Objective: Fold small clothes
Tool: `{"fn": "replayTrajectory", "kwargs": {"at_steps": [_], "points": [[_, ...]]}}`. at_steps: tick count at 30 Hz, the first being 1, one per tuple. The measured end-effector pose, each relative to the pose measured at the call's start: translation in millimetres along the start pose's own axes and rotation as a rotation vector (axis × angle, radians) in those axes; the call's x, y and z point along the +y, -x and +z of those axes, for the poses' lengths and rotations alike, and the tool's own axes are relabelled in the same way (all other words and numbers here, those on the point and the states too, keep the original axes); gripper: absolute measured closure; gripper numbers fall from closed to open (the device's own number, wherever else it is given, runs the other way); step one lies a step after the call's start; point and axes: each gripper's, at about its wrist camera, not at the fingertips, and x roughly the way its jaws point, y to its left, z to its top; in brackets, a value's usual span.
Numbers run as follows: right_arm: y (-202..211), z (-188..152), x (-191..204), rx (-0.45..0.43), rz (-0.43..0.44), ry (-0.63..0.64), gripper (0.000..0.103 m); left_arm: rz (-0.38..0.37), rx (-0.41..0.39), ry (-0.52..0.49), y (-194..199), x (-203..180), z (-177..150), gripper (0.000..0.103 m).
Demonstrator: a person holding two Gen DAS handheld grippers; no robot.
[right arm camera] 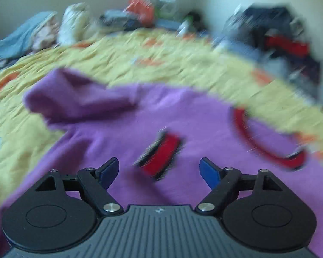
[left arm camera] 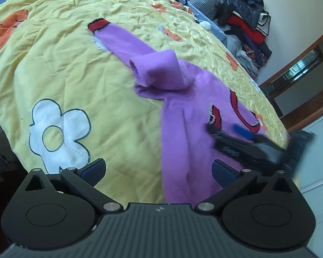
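A small purple sweater (left arm camera: 183,116) with red and black trim lies on the yellow quilt (left arm camera: 75,68). One sleeve stretches away to a red cuff (left arm camera: 98,24); the other sleeve's red cuff (right arm camera: 159,157) lies folded onto the body. My left gripper (left arm camera: 159,169) is open and empty, low over the sweater's near edge. My right gripper (right arm camera: 160,172) is open and empty just above the folded cuff; it also shows blurred in the left wrist view (left arm camera: 243,142). The red neckline (right arm camera: 267,146) lies to the right.
A heap of dark and red clothes (left arm camera: 245,19) stands against the wall beyond the bed. Pillows and bedding (right arm camera: 71,23) lie at the head. A wooden door frame (left arm camera: 299,68) is at right. The quilt's edge (left arm camera: 277,116) runs close past the sweater.
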Motion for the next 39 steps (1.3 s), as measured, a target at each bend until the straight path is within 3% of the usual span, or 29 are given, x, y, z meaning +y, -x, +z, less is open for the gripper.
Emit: {"fn": "replayTrajectory", "kwargs": {"at_steps": [1, 2, 3, 4, 5, 7, 10, 16, 19, 20, 21, 22, 24, 26, 29, 31, 34, 37, 39], "points": [[-4, -3, 1, -0.005, 0.024, -0.019, 0.04, 0.006, -0.002, -0.007, 2, -1, -1, 0.0], [-2, -3, 0, -0.033, -0.016, -0.038, 0.074, 0.013, -0.005, -0.016, 3, 0, -1, 0.0], [0, -1, -6, -0.042, -0.036, -0.092, 0.096, 0.02, -0.009, -0.024, 5, 1, 0, 0.0], [2, 0, -17, -0.052, -0.012, -0.18, 0.097, 0.03, -0.015, -0.028, 7, 2, 0, 0.0], [4, 2, -27, -0.061, 0.012, -0.248, 0.097, 0.04, -0.02, -0.026, 8, 4, 1, 0.0], [6, 6, -32, -0.076, -0.011, -0.272, 0.098, 0.038, -0.016, -0.009, 7, 10, 3, 0.0], [9, 16, -34, -0.105, 0.034, -0.346, 0.098, 0.036, -0.011, 0.012, 6, 17, 8, 0.0], [24, 50, 1, -0.196, 0.128, -0.349, 0.098, 0.037, -0.028, 0.026, 12, 22, 9, 0.0], [1, 53, 24, -0.107, 0.099, -0.291, 0.095, 0.053, -0.017, 0.02, 9, 23, 7, 0.0], [-13, 49, 29, -0.053, 0.107, -0.282, 0.085, 0.052, -0.014, 0.021, 9, 22, 7, 0.0], [-28, 46, 34, 0.015, 0.105, -0.266, 0.063, 0.049, -0.014, 0.022, 9, 22, 6, 0.0], [-32, 43, 38, 0.044, 0.093, -0.249, 0.058, 0.046, -0.012, 0.02, 8, 21, 5, 0.0], [-11, 35, 37, -0.018, 0.121, -0.245, 0.047, 0.044, -0.007, 0.006, 7, 16, 6, 0.0], [18, 28, 21, -0.069, 0.098, -0.263, 0.047, 0.043, -0.016, -0.014, 7, 9, 7, 0.0], [61, -1, -30, -0.122, -0.072, -0.28, 0.047, 0.029, -0.022, -0.07, 1, -6, 11, 0.0], [76, -26, -72, -0.072, -0.195, -0.287, 0.047, 0.029, -0.02, -0.113, -10, -19, 15, 0.0], [95, -64, -131, -0.005, -0.304, -0.36, 0.047, 0.009, -0.009, -0.163, -30, -39, 21, 0.0], [108, -99, -173, 0.046, -0.32, -0.427, 0.047, -0.021, -0.029, -0.225, -55, -65, 30, 0.0], [114, -114, -183, 0.03, -0.337, -0.413, 0.047, -0.032, -0.053, -0.284, -77, -84, 37, 0.0]]}}
